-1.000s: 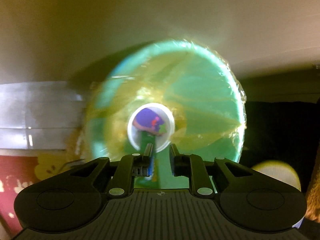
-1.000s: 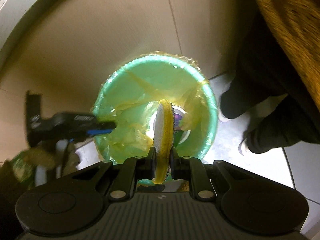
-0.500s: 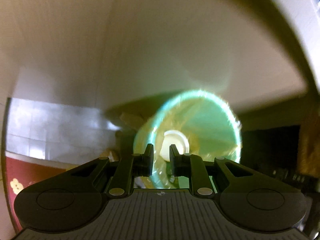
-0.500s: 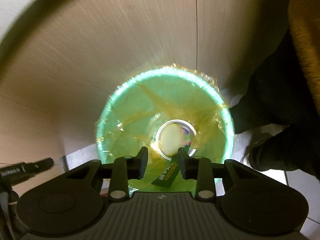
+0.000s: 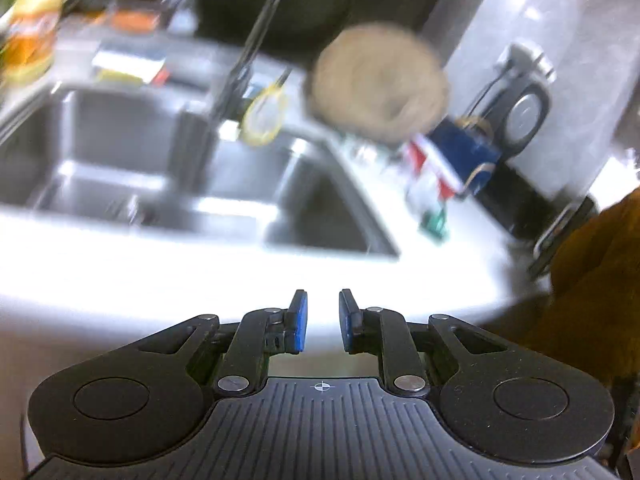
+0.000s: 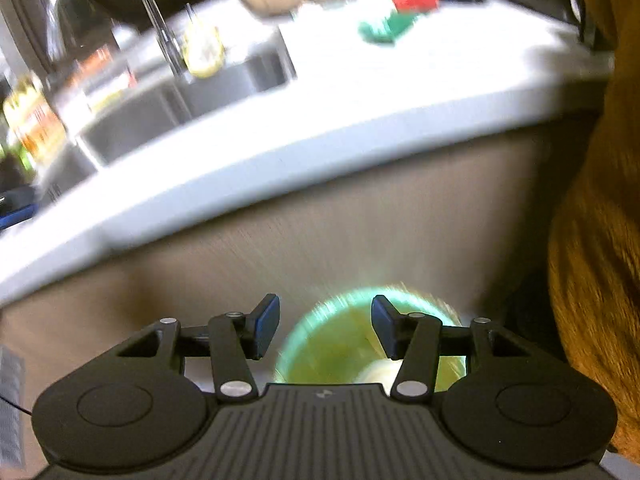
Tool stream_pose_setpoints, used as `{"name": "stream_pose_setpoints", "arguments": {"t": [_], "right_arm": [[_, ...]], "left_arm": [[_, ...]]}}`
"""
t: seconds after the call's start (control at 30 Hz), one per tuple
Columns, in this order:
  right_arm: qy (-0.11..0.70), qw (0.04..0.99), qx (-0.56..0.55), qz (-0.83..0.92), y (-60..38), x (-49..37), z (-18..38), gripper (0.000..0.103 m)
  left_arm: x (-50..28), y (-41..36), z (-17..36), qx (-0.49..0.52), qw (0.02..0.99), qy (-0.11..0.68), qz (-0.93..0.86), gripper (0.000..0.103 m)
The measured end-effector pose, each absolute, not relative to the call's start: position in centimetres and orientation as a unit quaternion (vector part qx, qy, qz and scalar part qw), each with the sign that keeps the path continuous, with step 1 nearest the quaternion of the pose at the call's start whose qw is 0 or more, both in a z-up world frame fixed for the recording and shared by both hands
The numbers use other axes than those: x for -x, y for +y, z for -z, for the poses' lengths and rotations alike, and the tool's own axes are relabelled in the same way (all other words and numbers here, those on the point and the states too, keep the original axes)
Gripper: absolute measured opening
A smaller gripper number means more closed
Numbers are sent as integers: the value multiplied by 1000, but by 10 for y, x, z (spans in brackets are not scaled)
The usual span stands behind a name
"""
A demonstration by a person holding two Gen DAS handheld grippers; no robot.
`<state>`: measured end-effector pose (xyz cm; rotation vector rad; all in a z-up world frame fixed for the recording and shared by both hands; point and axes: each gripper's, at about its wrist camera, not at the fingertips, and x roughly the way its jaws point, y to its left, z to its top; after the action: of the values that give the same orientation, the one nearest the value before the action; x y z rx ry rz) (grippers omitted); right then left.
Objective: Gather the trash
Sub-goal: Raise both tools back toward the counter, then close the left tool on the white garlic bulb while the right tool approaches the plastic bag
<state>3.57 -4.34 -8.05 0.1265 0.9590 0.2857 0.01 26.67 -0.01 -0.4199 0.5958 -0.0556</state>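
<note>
Below the right fingers, opening and empty, sits the green bin; left fingers narrowly parted, empty.

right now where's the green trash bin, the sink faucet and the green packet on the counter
green trash bin [image 6: 320, 322]: right wrist view, on its blurred upper rim between the gripper's fingers
sink faucet [image 5: 244, 56]: left wrist view, on its slanted metal neck
green packet [image 6: 382, 28]: right wrist view, on its middle
</note>
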Motion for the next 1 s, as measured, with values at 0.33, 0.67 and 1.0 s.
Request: {"name": "stream_pose_setpoints", "arguments": {"t": [0.33, 0.67, 1.0], "right_arm": [[384, 913, -117, -76, 59, -158, 16, 59], [426, 897, -83, -81, 93, -346, -13, 69], [418, 896, 54, -143, 125, -503, 43, 69]], "left_arm": [[-142, 366, -61, 172, 939, 271, 126, 20], [-269, 386, -50, 152, 927, 330, 92, 20], [-331, 357, -7, 128, 903, 408, 35, 20]]}}
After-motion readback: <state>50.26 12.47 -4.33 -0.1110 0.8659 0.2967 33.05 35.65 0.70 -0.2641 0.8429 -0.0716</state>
